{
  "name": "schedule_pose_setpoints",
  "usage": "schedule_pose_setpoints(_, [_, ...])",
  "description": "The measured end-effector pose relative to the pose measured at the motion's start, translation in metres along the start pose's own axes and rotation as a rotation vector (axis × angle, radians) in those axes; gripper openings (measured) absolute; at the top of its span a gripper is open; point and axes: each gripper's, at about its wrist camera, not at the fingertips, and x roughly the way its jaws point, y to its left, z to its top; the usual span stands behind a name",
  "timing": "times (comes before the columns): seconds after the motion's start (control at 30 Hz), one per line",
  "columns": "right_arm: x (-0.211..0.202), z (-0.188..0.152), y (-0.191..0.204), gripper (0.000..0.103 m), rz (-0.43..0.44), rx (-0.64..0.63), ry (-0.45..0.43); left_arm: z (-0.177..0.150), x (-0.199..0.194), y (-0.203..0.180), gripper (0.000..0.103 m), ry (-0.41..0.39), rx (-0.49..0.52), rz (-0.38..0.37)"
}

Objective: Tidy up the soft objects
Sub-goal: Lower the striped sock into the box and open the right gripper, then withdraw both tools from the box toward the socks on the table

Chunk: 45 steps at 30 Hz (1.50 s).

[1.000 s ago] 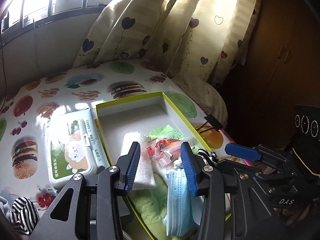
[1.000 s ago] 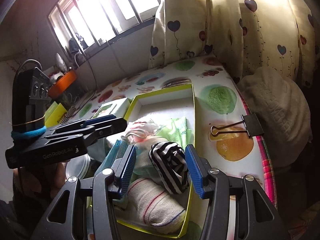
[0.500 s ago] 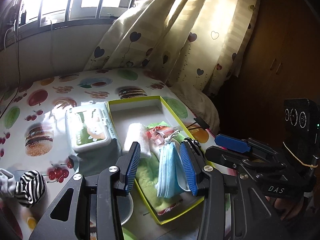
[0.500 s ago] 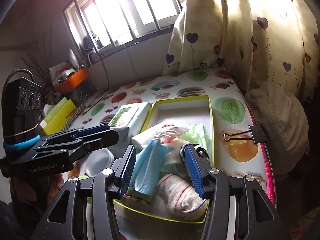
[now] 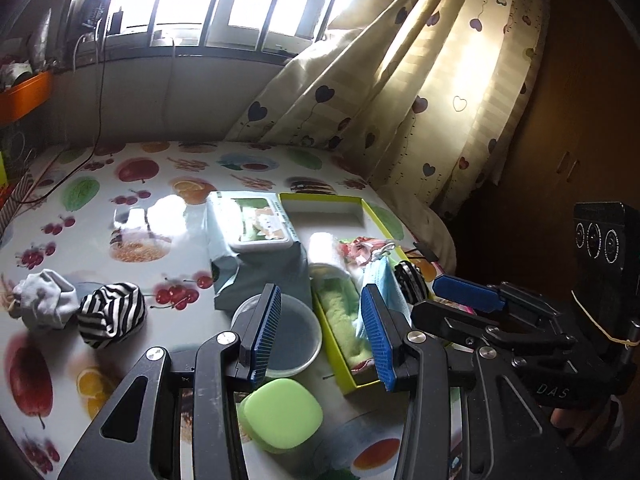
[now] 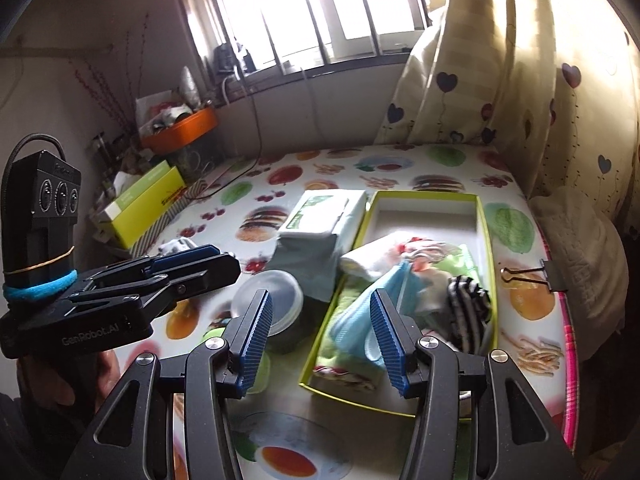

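Now | left claw (image 5: pixel 320 334) empty | box (image 6: pixel 486 240) holds soft items

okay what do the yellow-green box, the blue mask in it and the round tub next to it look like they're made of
Box: likely cardboard, with thin straight walls, sharp corners and a matte white inside.
Mask: probably nonwoven fabric; pale blue, pleated and limp, draped over the other things in the box.
Tub: looks like translucent plastic, a cloudy, smooth round lid with a moulded rim.

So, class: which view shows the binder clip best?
The right wrist view: the binder clip lies whole and unobstructed on the table, right of the box. The left wrist view shows only a small dark part of it behind the box.
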Motion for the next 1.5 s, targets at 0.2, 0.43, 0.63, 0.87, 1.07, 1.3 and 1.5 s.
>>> schedule_pose_setpoints(0.2, [0.006,-0.002,0.015,0.05,0.024,-0.027,0.018,-0.01,-0.013,0.014,0.043,-0.009,-0.034,0.057])
schedule_pose_setpoints(0.43, [0.009,-0.002,0.024,0.05,0.04,-0.047,0.029,-0.017,-0.021,0.021,0.043,-0.018,-0.052,0.084])
schedule_pose_setpoints(0.63, [0.012,-0.001,0.03,0.05,0.046,-0.055,0.038,-0.02,-0.025,0.028,0.043,-0.021,-0.064,0.092])
schedule_pose_setpoints(0.87, [0.017,-0.002,0.035,0.05,0.053,-0.059,0.05,-0.025,-0.026,0.035,0.043,-0.01,-0.085,0.104])
schedule_pose_setpoints(1.07, [0.021,-0.002,0.038,0.05,0.06,-0.058,0.06,-0.029,-0.026,0.043,0.043,-0.005,-0.102,0.111])
schedule_pose_setpoints(1.3, [0.03,0.0,0.047,0.05,0.074,-0.077,0.072,-0.036,-0.028,0.062,0.043,0.002,-0.144,0.131])
schedule_pose_setpoints(1.5, [0.041,0.001,0.055,0.05,0.086,-0.079,0.092,-0.041,-0.031,0.082,0.043,0.007,-0.179,0.143])
